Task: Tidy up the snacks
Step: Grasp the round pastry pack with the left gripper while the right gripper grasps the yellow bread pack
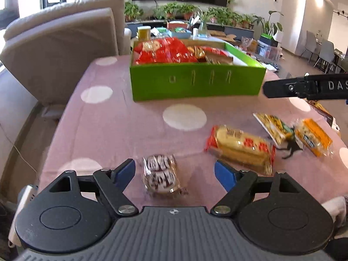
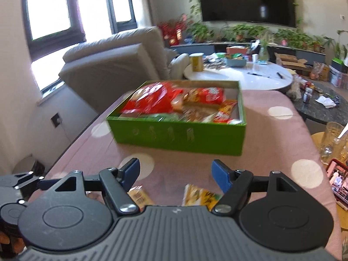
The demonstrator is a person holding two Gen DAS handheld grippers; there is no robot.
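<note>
A green box (image 1: 195, 82) holding red and orange snack packs stands at the far side of the pink dotted tablecloth (image 1: 108, 126); it also shows in the right wrist view (image 2: 178, 137). My left gripper (image 1: 174, 171) is open, its blue pads either side of a small brown-and-white snack pack (image 1: 161, 174) lying on the cloth. A long yellow-and-red biscuit pack (image 1: 239, 148), a yellow-green pack (image 1: 271, 126) and an orange pack (image 1: 313, 137) lie to the right. My right gripper (image 2: 175, 171) is open and empty above the cloth, with two yellow packs (image 2: 200, 195) below it.
A beige sofa (image 1: 61, 50) stands left of the table. A white round table (image 2: 239, 76) with clutter lies behind the box. Glasses (image 2: 332, 141) and a phone (image 2: 337, 180) sit at the right table edge. The right gripper's arm (image 1: 304, 87) reaches in from the right.
</note>
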